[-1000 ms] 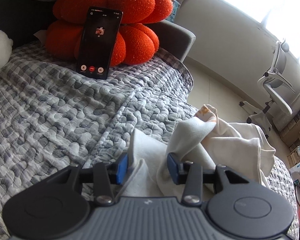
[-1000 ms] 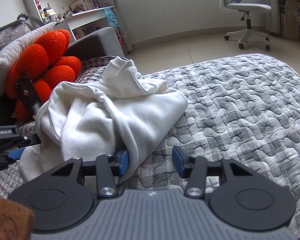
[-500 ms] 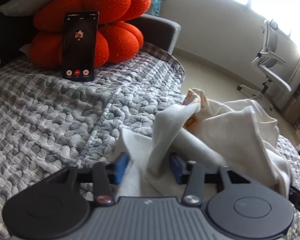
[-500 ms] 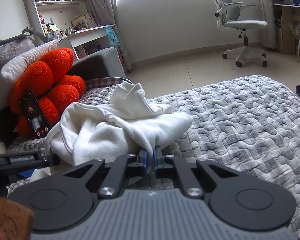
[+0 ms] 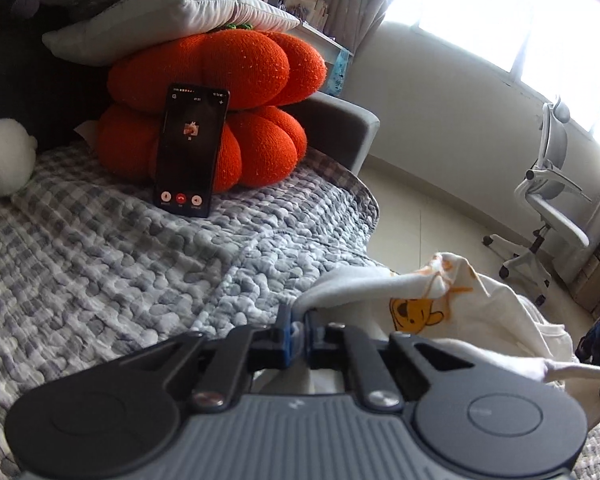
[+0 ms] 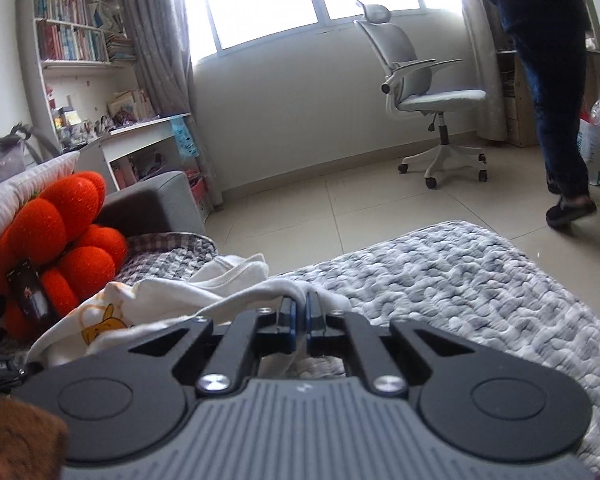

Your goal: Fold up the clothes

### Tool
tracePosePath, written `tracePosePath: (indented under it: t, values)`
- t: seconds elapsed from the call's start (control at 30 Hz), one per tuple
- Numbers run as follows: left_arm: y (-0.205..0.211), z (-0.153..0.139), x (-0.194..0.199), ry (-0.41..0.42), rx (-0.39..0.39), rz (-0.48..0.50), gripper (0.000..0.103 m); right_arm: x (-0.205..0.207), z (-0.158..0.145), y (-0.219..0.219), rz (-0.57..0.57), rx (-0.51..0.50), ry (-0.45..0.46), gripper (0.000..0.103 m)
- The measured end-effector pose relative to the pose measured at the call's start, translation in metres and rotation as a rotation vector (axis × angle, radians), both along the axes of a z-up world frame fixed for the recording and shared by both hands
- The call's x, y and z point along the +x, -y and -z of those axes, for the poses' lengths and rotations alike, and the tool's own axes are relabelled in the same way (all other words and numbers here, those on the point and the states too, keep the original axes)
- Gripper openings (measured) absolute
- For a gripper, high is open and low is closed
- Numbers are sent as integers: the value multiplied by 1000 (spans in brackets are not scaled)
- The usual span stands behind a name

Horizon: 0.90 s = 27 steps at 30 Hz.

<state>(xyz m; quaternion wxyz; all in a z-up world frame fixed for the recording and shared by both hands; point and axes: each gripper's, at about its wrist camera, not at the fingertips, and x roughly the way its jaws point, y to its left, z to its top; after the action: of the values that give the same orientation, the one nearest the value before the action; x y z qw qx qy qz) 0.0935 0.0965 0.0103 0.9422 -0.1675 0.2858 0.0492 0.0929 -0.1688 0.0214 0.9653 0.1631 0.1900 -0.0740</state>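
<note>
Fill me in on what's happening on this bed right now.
A person with a handheld gripper in each hand is folding a white garment with a yellow cartoon bear print on a grey quilted bed. The left gripper and the right gripper are each shut on a fold of the fabric, which is bunched and lifted between them, not yet folded. A phone leans against an orange cushion at the head of the bed.

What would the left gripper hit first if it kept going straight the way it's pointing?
Probably the grey quilt: the left gripper, shut on the white shirt, aims across the bed. Beyond that lies the floor past the bed's edge; depth is unclear.
</note>
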Motion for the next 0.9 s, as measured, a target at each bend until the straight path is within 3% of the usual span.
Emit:
tracePosePath:
  t: [0.17, 0.5, 0.77, 0.9]
  values:
    - [0, -7, -10, -1, -76, 86, 6, -4, -9, 28, 70, 7, 37, 3]
    - [31, -25, -48, 8, -134, 372, 5, -15, -18, 75, 218, 59, 96, 3]
    - [54, -27, -59, 5, -133, 520, 5, -21, -11, 100, 280, 122, 65, 3]
    - [60, -27, -63, 50, -163, 566, 5, -22, -7, 103, 275, 126, 30, 4]
